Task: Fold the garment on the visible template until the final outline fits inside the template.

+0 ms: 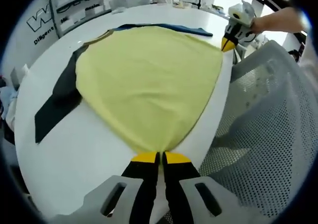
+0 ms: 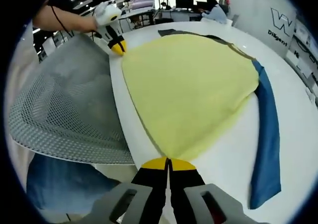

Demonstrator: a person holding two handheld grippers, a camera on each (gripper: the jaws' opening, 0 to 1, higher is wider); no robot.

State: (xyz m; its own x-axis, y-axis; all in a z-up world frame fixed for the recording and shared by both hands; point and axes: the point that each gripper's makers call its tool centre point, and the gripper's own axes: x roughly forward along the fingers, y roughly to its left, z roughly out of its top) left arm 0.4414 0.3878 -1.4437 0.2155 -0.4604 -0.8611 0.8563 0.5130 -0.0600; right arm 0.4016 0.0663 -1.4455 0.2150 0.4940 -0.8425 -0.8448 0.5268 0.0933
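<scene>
A pale yellow garment [image 1: 149, 80] lies spread flat on the white table [image 1: 79, 149]. In the left gripper view my left gripper [image 1: 160, 157] is shut on the garment's near corner at the table edge. My right gripper [image 1: 228, 44] pinches the far corner along the same edge. The right gripper view has the same garment [image 2: 191, 85], with my right gripper [image 2: 168, 162] shut on its near corner and my left gripper [image 2: 118, 47] shut on the far one. A black strip [image 1: 57, 102] and a blue strip [image 2: 266, 139] stick out from under the garment.
A grey mesh chair back [image 1: 268, 124] stands close against the table edge beside both grippers, seen again as mesh chair back [image 2: 64, 105]. Blue denim on a person's leg [image 2: 64, 184] is below it. Shelves, desks and seated people are in the background.
</scene>
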